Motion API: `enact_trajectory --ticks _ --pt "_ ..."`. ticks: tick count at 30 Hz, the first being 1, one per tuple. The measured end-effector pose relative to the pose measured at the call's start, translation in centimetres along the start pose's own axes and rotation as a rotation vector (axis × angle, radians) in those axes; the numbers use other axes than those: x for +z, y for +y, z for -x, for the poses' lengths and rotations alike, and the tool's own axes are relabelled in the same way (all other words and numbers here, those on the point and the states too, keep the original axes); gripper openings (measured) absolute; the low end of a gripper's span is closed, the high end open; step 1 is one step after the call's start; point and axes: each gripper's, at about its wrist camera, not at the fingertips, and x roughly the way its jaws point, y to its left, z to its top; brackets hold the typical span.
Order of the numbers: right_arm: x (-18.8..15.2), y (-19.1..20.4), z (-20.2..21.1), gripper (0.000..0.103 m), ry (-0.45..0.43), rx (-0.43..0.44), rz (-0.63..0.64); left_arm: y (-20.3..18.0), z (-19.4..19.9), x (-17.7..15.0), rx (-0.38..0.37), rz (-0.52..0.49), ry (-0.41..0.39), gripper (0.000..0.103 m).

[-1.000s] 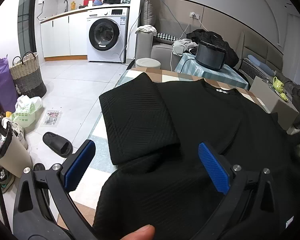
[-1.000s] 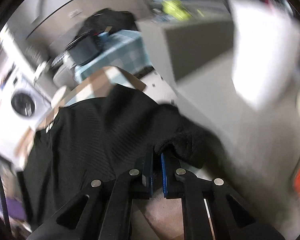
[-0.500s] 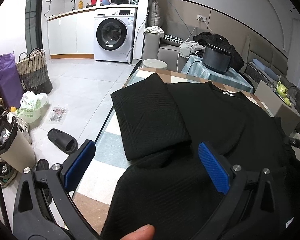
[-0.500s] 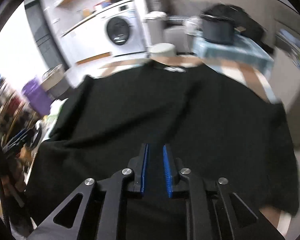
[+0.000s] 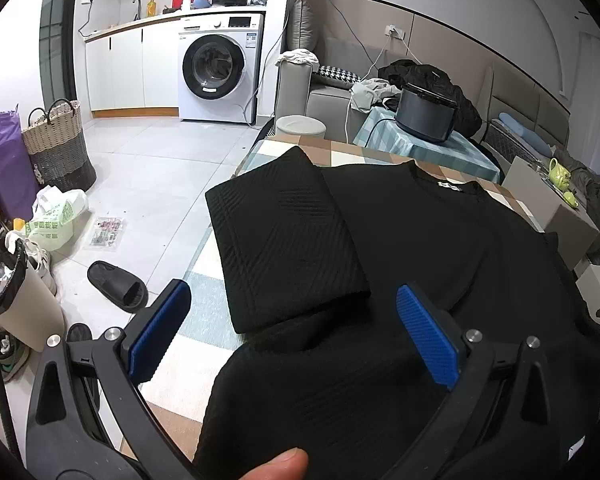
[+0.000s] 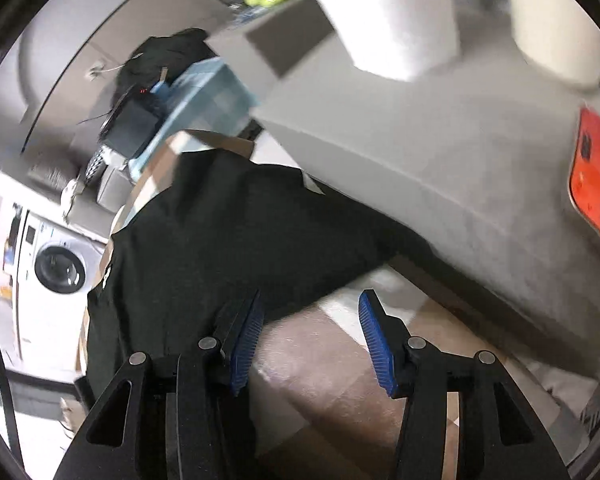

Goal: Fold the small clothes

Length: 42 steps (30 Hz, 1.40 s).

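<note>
— While the left gripper [image 5: 292, 330] hangs wide open over the black sweater's [image 5: 440, 248] near hem, does it hold anything?
— Nothing.
— And the right gripper [image 6: 308, 336]?
— Its jaws are opening over bare checked table [image 6: 320, 380], empty, just right of the sweater.
— Farther off?
— One sleeve [image 5: 284, 236] lies folded across the sweater's left side.

Black fingers [image 5: 162, 330], ribbed blue pads [image 6: 374, 338], silver screws.

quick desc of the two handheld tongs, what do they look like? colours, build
Both match: left tongs and right tongs have black frames with triangular cut-outs, silver screw heads at the joints, and ribbed blue pads on the fingers. A black cable runs along the left edge of each view. No sleeves show.
</note>
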Motion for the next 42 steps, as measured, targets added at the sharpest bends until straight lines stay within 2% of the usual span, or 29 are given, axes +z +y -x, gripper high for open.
enact_trajectory --ticks 3,7,9,11,12,16,18,20,21,23,26,27,28,33,36,37,38,42 --pt "0.4 -0.3 -0.8 0.05 0.002 -0.023 -0.022 -0.4 -0.4 0.4 -0.002 -0.003 0.001 0.102" --pt "1.3 1.7 -2.4 0.051 -0.051 -0.078 -0.011 -0.9 -0.8 0.6 -0.005 -0.012 0.007 0.102" --pt "1.8 2.8 -3.3 0.036 -0.066 -0.142 0.038 -1.1 -0.8 0.6 -0.004 -0.019 0.006 0.102" --pt "1.8 3.6 -3.7 0.009 -0.072 -0.176 0.07 -1.2 -0.8 0.7 0.0 -0.022 0.002 0.102" --pt "1.9 3.9 -3.8 0.006 -0.064 -0.164 0.085 -1.3 -0.8 0.7 0.0 -0.02 0.0 0.102" --pt "1.7 6.2 -1.9 0.005 -0.177 -0.215 0.21 -1.0 -0.6 0.7 0.004 -0.017 -0.004 0.102" --pt "1.6 8.4 -0.4 0.005 -0.246 -0.178 0.29 -0.9 -0.6 0.6 0.007 -0.015 -0.001 0.102" --pt "0.8 11.5 1.6 0.005 -0.341 -0.078 0.407 -0.9 -0.6 0.6 0.01 -0.019 -0.001 0.102" --pt "-0.1 13.5 2.6 0.005 -0.375 0.015 0.495 -0.9 -0.5 0.6 0.017 -0.024 -0.003 0.102" --pt "-1.9 16.6 3.1 0.005 -0.35 0.149 0.627 -0.8 -0.3 0.6 0.021 -0.025 -0.006 0.102" --pt "-6.1 20.2 1.6 0.005 -0.181 0.318 0.827 -0.6 0.0 0.5 0.027 -0.019 -0.011 0.102" --pt "-7.4 20.7 0.9 0.005 -0.123 0.339 0.875 -0.6 0.1 0.5 0.032 -0.018 -0.013 0.102" --pt "-8.3 20.9 0.4 0.005 -0.085 0.337 0.911 -0.4 0.3 0.5 0.037 -0.015 -0.015 0.102" --pt "-10.5 19.8 -2.6 0.008 0.075 0.22 0.998 0.1 0.5 0.2 0.038 -0.008 -0.011 0.102" --pt "-10.4 18.0 -2.7 0.023 0.112 0.176 0.969 0.1 0.6 0.1 0.034 -0.004 -0.01 0.102" --pt "-9.9 17.3 -2.6 0.033 0.11 0.177 0.947 0.2 0.5 0.1 0.03 -0.001 -0.007 0.102" --pt "-9.5 17.1 -2.4 0.039 0.099 0.181 0.921 0.2 0.4 0.0 0.03 -0.002 -0.005 0.102" --pt "-7.7 16.3 -2.8 0.049 0.095 0.237 0.744 0.5 0.2 -0.1 0.035 0.004 0.0 0.102"
